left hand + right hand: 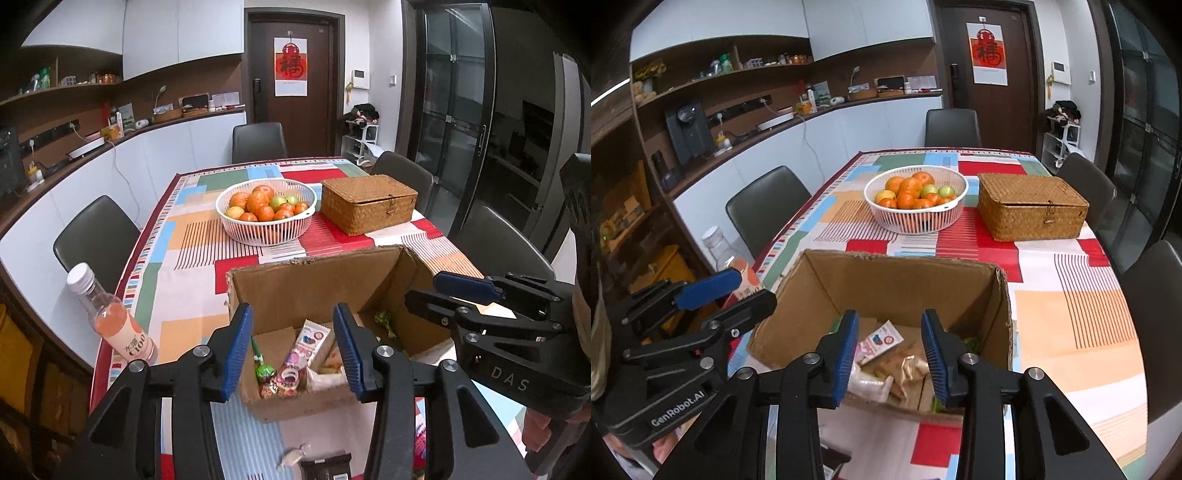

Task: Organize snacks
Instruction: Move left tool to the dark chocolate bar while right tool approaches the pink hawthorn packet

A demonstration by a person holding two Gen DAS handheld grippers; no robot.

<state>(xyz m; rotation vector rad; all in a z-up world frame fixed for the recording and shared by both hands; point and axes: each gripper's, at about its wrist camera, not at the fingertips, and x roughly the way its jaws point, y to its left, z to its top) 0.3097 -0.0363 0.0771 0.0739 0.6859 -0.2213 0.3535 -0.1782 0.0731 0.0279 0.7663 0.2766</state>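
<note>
Hovering side by side above the near edge of the cardboard box, the left tongs and right tongs both stand released, nothing between their pads. Snack packets lie in the box just below them; a drink bottle stands on the desk left of the left tongs.

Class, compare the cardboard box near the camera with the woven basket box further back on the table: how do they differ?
The cardboard box stands open at the top, with snack packets visible inside; the woven basket box has its lid shut, so its contents are hidden. The cardboard box has smooth brown walls with a ragged rim; the woven basket box is textured wicker with a small front clasp. Both are brown, rectangular, and rest on the patterned tablecloth.
</note>
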